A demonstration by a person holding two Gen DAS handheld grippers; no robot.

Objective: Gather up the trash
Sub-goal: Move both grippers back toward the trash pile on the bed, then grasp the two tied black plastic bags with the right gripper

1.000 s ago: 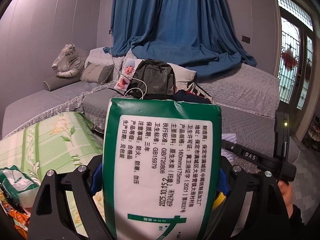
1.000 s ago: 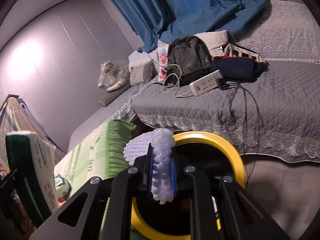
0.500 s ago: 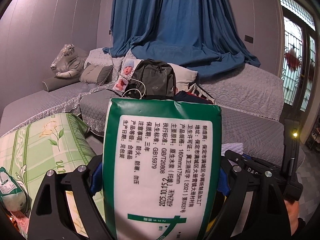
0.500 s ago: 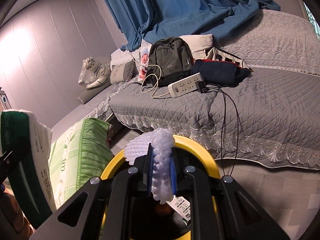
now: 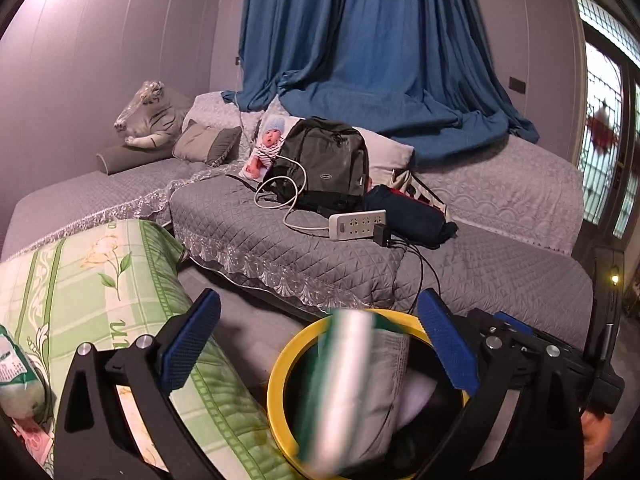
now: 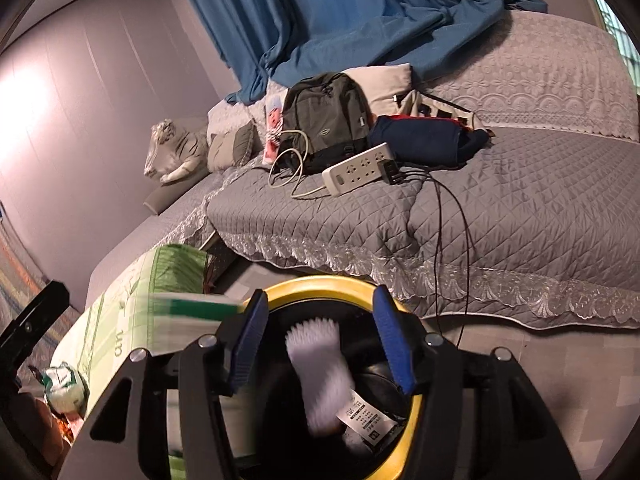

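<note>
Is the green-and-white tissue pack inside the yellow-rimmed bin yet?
Not settled yet. The green-and-white tissue pack is blurred, dropping over the yellow-rimmed bin mouth, free of the opening left claw.

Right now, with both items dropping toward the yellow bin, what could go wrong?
The green-and-white tissue pack is blurred and falling at the yellow bin's left rim; it may tip out onto the green floral cloth. The white bubble wrap falls between the opening right gripper fingers and might snag.

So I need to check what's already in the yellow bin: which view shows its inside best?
The right wrist view: it looks down into the yellow bin, showing white foam and a label. In the left wrist view the blurred green pack hides most of the inside.
</note>
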